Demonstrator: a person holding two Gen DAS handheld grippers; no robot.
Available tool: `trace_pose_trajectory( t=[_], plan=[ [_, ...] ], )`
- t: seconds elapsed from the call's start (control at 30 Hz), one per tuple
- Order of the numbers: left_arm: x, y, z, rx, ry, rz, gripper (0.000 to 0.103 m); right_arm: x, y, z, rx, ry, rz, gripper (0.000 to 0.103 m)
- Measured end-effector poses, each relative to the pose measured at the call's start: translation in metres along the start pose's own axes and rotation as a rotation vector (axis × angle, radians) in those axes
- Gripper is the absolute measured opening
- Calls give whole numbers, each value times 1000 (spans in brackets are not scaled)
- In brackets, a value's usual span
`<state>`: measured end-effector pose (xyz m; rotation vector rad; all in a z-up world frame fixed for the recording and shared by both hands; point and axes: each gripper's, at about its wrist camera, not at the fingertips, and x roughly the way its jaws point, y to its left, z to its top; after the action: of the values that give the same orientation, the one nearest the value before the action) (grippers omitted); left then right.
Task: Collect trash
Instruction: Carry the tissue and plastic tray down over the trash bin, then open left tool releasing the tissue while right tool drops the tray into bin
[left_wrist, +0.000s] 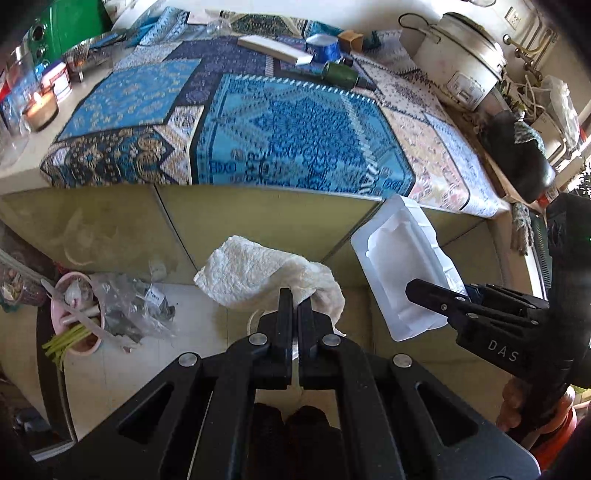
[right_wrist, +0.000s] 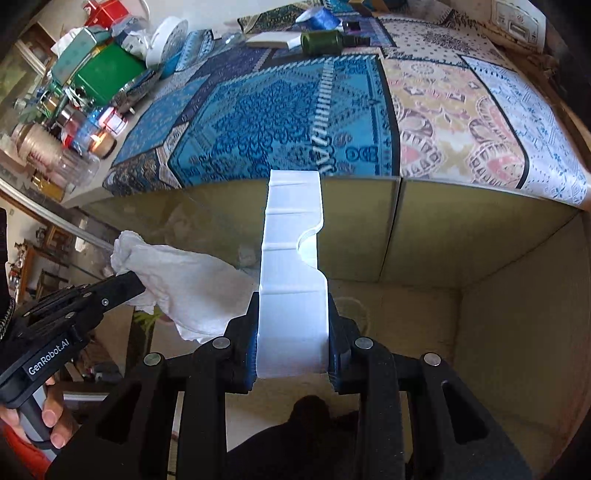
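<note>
My left gripper (left_wrist: 294, 297) is shut on a crumpled white paper towel (left_wrist: 258, 273), held in the air below the counter's front edge. It also shows in the right wrist view (right_wrist: 177, 280), with the left gripper (right_wrist: 129, 282) at the left. My right gripper (right_wrist: 293, 314) is shut on a white moulded plastic tray (right_wrist: 291, 258), held upright in front of the cabinet. The same tray (left_wrist: 402, 266) shows at the right of the left wrist view, with the right gripper (left_wrist: 424, 291) on it.
A counter with a blue patterned cloth (left_wrist: 295, 129) holds a green bottle (left_wrist: 340, 74), a white box (left_wrist: 273, 48), a blue cup (left_wrist: 323, 46), a rice cooker (left_wrist: 461, 55) and a lit candle (left_wrist: 38, 107). A pink bowl (left_wrist: 74, 314) and plastic bag (left_wrist: 129, 306) lie on the floor. Yellow cabinet doors (right_wrist: 461, 236) stand ahead.
</note>
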<state>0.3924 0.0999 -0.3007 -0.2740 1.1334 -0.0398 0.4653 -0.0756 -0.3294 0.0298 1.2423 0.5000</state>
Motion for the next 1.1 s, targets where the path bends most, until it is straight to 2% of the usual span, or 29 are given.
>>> trace_pose_trajectory(
  t=[0.27, 0.47, 0.7, 0.83, 0.93, 1.1],
  plan=[
    [110, 11, -49, -79, 154, 39, 0, 88, -43, -33, -15, 141, 4, 26],
    [206, 29, -88, -130, 229, 55, 0, 184, -85, -65, 7, 259, 3, 26],
    [315, 53, -129, -142, 286, 66, 0, 289, -120, -97, 31, 339, 0, 26],
    [370, 71, -146, -173, 303, 42, 0, 345, -138, -112, 47, 372, 7, 27],
    [411, 84, -156, -193, 317, 38, 0, 384, -144, -117, 47, 405, 43, 27],
    [474, 99, -169, -219, 342, 51, 0, 439, -149, -120, 33, 438, 26, 27]
  ],
)
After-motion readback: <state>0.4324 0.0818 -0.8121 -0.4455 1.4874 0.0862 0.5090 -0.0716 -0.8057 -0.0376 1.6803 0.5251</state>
